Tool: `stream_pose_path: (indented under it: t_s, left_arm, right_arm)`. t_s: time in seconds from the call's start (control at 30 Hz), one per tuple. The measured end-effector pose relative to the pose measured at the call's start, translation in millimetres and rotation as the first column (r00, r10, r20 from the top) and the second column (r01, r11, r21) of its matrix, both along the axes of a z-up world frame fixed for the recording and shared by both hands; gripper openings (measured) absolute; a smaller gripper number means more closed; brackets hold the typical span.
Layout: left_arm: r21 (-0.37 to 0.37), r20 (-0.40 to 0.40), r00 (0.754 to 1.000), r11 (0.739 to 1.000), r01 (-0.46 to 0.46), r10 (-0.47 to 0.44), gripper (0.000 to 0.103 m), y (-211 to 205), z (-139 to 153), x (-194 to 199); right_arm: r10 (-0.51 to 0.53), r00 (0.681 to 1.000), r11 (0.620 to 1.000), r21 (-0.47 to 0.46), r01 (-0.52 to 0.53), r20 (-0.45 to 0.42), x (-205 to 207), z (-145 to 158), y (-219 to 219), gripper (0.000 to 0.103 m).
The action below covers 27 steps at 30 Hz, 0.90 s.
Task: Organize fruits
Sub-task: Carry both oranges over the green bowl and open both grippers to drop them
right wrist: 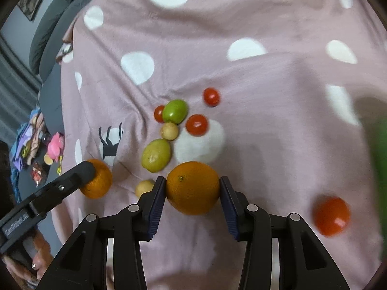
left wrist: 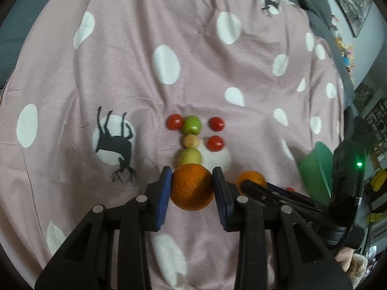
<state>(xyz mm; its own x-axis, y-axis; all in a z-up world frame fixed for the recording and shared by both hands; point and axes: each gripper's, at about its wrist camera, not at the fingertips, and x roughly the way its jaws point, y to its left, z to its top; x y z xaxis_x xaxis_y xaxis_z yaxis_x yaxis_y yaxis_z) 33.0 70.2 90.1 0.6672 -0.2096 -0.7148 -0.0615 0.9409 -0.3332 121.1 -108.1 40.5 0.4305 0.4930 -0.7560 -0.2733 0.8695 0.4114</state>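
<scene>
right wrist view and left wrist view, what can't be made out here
- Green container, right wrist view: blurred and cut by the picture edge; contents unseen.
- Green container's inside, left wrist view: hidden by its tilted wall and the right gripper.
- Small yellow fruit, right wrist view: partly behind a blue finger pad.
- Tomato, right wrist view: blurred.
- Red fruit, left wrist view: only a sliver above the right gripper.
</scene>
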Motion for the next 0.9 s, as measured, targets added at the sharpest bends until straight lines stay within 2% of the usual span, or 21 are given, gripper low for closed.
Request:
stream_pose_path:
  t_s: [0.17, 0.43, 0.57, 0.67, 0.9]
  left_arm:
    - [0.034, 0.026, 1.0, 0.999, 0.016, -0.017, 0.033, -25, 3, -12]
    - [0.064, 0.051, 0.997, 0.997, 0.049, -0.052, 0.033, -71, 4, -21]
    - [0.097, 0.079, 0.993, 0.992, 0.076, -0.084, 0.033, -93, 15, -23]
    - [0.108, 0.122, 0.986, 0.989, 0.097, -0.11, 0.033, -114, 29, -25]
    - [0.074, 0.182, 0.961, 0.978, 0.196, -0.207, 0.033, -168, 46, -16]
  right_arm:
    - [-0.065, 0.995, 0.998, -0.023, 0.066, 0.074, -27, 20, -36, 0.046]
    - [-0.108, 0.989, 0.994, -0.007, 0.109, 0.106, -25, 34, -55, 0.046]
    - [-0.125, 0.983, 0.992, 0.009, 0.125, 0.138, -30, 47, -66, 0.046]
    - [-0.16, 0.97, 0.987, 0.022, 0.159, 0.181, -35, 62, -81, 0.046]
    - [-0.281, 0.924, 0.959, 0.043, 0.28, 0.259, -47, 88, -132, 0.046]
